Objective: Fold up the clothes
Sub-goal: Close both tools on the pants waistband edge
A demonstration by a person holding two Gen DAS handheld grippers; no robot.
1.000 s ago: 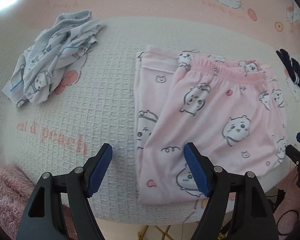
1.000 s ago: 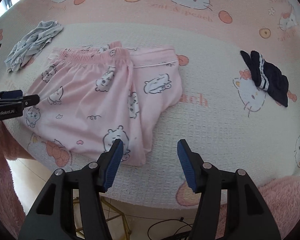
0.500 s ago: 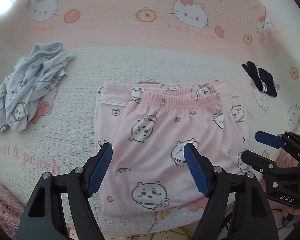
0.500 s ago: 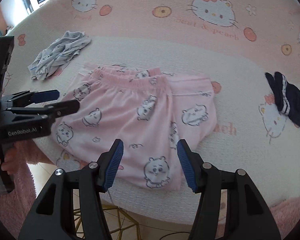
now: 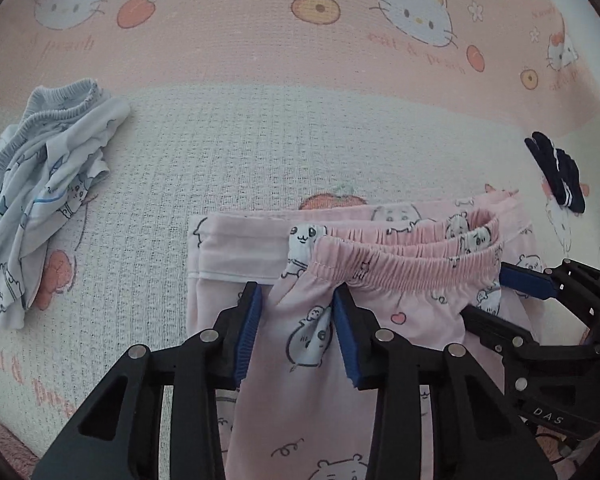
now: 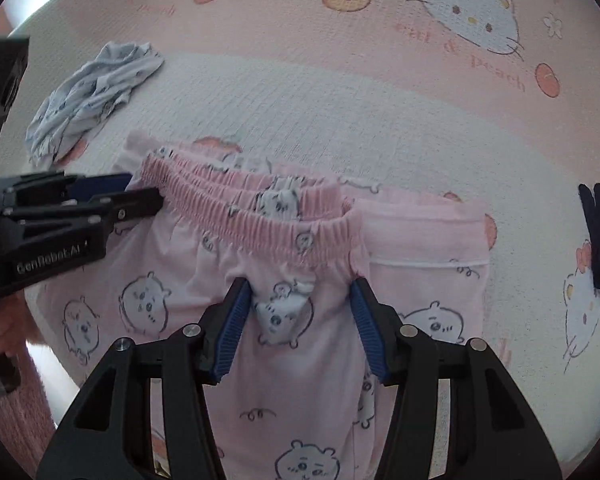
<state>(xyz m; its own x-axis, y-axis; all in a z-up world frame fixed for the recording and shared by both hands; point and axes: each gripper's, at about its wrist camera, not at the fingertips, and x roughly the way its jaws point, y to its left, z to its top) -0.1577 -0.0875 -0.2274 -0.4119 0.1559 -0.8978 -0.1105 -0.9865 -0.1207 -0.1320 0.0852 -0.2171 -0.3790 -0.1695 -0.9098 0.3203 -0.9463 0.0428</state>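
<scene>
The pink trousers (image 5: 380, 320) lie flat on a blanket (image 5: 260, 140) printed with cartoon cats and fruit, waistband (image 5: 412, 268) on the far side and legs running toward the near edge. A second pink piece (image 5: 236, 252) with a white piped seam lies under them and sticks out at one side.

The left gripper (image 5: 296, 300) is over the trousers just below the waistband, at the end of it next to the exposed underlayer. Its blue fingers (image 5: 248, 320) are spread, with cloth lying between them, not pinched. The right gripper (image 6: 300, 292) is placed the same way near the other end of the waistband, fingers (image 6: 232, 320) apart over a printed animal face, nothing clamped. In each view the other gripper shows side-on at the waistband edge; whether the tips touch the fabric cannot be told.

A crumpled pale blue garment (image 5: 40, 208) lies well apart at the left of the blanket, and a small dark navy item with white stripes (image 5: 556, 176) lies well apart at the right.
</scene>
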